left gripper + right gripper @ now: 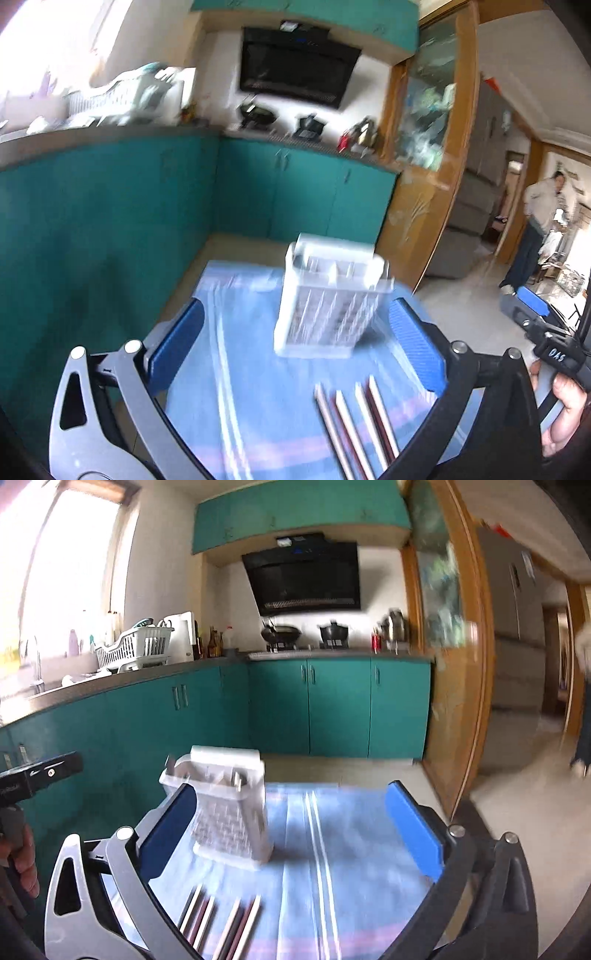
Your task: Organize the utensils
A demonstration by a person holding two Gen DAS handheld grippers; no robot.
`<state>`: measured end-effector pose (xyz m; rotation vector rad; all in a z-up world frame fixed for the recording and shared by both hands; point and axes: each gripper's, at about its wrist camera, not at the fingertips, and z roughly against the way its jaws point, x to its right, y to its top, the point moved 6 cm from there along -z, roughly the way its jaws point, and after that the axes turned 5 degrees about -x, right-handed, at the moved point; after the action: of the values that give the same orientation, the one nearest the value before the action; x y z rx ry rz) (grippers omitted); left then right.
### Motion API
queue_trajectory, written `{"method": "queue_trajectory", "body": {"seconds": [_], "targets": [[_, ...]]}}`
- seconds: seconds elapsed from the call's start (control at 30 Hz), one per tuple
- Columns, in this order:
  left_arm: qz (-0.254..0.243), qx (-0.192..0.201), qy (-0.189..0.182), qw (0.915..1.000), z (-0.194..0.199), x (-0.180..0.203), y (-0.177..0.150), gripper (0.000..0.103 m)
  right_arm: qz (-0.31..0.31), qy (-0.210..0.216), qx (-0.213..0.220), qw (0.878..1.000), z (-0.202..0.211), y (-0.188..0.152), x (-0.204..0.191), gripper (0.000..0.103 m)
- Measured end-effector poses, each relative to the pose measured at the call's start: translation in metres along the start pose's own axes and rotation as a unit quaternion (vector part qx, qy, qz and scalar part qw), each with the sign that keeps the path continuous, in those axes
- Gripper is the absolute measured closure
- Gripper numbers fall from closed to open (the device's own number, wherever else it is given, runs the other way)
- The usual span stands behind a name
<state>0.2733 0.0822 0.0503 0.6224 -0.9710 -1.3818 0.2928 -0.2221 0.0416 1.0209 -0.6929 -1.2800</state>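
Observation:
A white slotted utensil holder (328, 295) stands on a table with a blue striped cloth (240, 369); it also shows in the right wrist view (225, 808). Several dark chopsticks with pale edges (354, 424) lie side by side on the cloth in front of it, also in the right wrist view (225, 926). My left gripper (295, 343) is open and empty above the cloth, the holder between its blue pads. My right gripper (291, 827) is open and empty, with the holder by its left pad (166, 834). Both views are motion-blurred.
Teal kitchen cabinets (280, 705) and a counter with a dish rack (136, 646), bottles and pots stand behind the table. A wooden door frame (461, 664) is on the right. A person (535, 229) stands in the far doorway. The right gripper's body (546, 332) is at right.

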Motion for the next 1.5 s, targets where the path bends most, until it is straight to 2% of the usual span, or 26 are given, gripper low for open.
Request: {"method": "queue_trajectory", "body": {"seconds": [0.07,0.17,0.3,0.43,0.57,0.83,1.5], "targets": [[0.023,-0.013,0.018,0.9995,0.018,-0.002,-0.033,0.004,-0.014,0.001,-0.024,1.000,0.015,-0.027,0.003,0.003],[0.035,-0.032,0.016,0.9987,0.037,0.006,-0.084,0.004,-0.036,0.001,-0.057,0.998,0.037,-0.066,0.005,0.003],[-0.022,-0.074,0.022,0.9968,0.052,0.037,-0.143,0.004,-0.042,-0.005,-0.097,0.994,0.058,-0.109,-0.005,0.003],[-0.041,-0.093,0.013,0.9947,0.071,0.061,-0.173,0.004,-0.014,-0.010,-0.125,0.992,0.082,-0.143,-0.024,0.003],[-0.030,-0.106,-0.001,0.9939,0.085,0.073,-0.187,0.004,-0.010,0.003,-0.137,0.991,0.106,-0.159,-0.037,0.003],[-0.034,-0.116,0.007,0.9926,0.107,0.084,-0.196,0.004,0.014,-0.017,-0.114,0.993,0.141,-0.160,-0.049,0.003],[-0.029,-0.122,0.014,0.9920,0.115,0.074,-0.196,0.004,0.006,-0.014,-0.115,0.993,0.148,-0.160,-0.045,0.003]]}}
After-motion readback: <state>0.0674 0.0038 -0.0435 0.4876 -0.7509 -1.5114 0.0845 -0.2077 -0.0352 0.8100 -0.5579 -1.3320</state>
